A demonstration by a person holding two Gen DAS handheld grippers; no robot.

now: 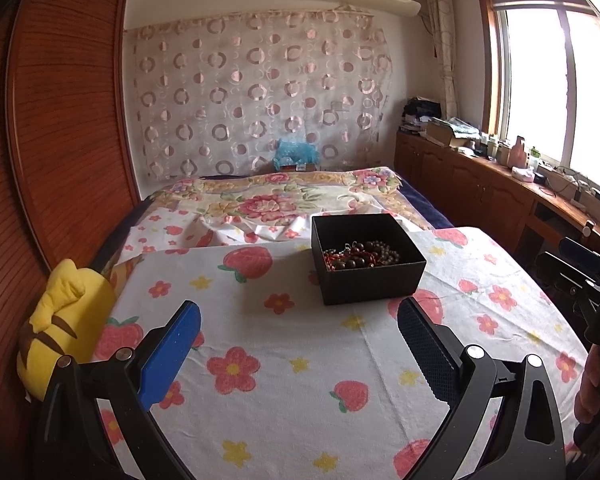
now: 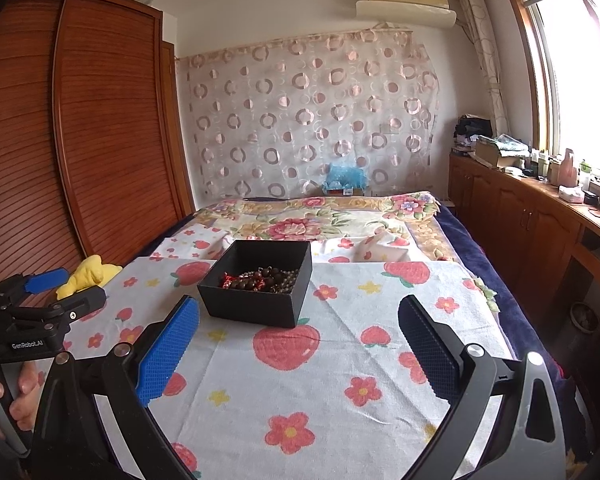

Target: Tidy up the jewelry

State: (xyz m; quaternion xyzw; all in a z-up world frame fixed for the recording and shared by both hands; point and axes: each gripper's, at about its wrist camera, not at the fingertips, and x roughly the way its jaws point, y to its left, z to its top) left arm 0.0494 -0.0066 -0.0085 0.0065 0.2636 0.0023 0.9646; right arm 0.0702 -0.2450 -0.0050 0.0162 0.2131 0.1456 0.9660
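Bare cloth (image 1: 300, 380) before box (image 1: 374, 284)

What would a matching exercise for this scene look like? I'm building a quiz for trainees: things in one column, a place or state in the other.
Things:
1. black box
2. bead bracelets
3. yellow plush toy
4. left tongs

Places or states:
A. at the bed's left edge
B. open, holding nothing
C. on the strawberry cloth
D. inside the box

Pairs: 1-C, 2-D, 3-A, 4-B
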